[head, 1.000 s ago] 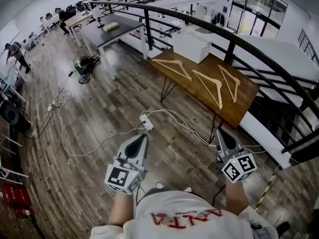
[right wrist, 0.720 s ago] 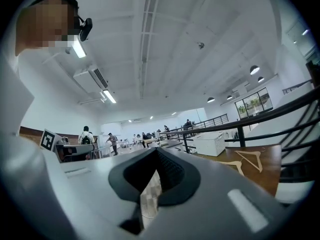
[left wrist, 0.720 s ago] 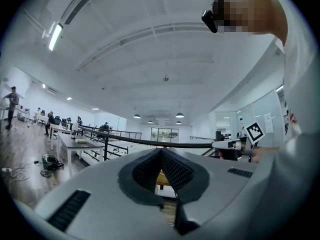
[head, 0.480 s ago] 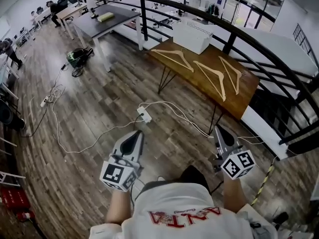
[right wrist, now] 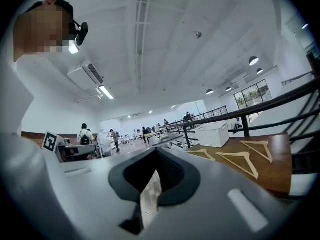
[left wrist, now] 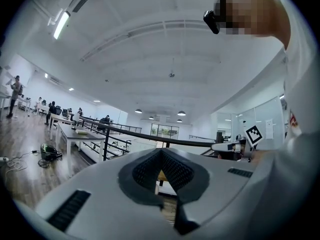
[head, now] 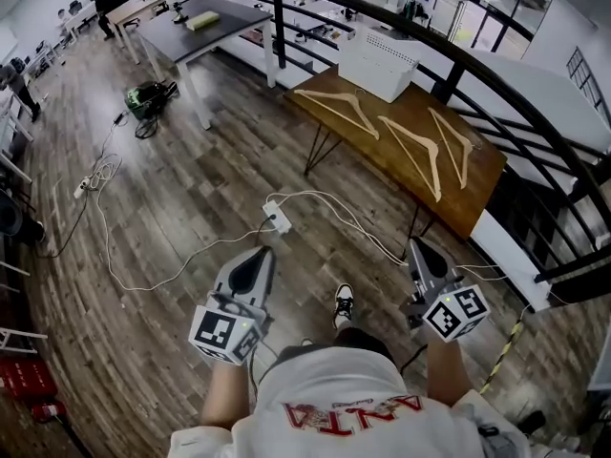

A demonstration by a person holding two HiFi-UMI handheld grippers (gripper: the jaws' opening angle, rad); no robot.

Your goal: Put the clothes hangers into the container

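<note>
Three wooden hangers (right wrist: 250, 165), one white container (head: 380, 63) and one brown table (head: 368, 157).

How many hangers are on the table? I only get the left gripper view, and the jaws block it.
Observer: Three hangers, lying flat side by side on the wooden table.
Operator: Where's the container?
Observer: The white container stands on that table's far end, past the leftmost hanger.
Operator: Right gripper carrying anything?
Observer: No, the right gripper is shut and empty, short of the table.
</note>
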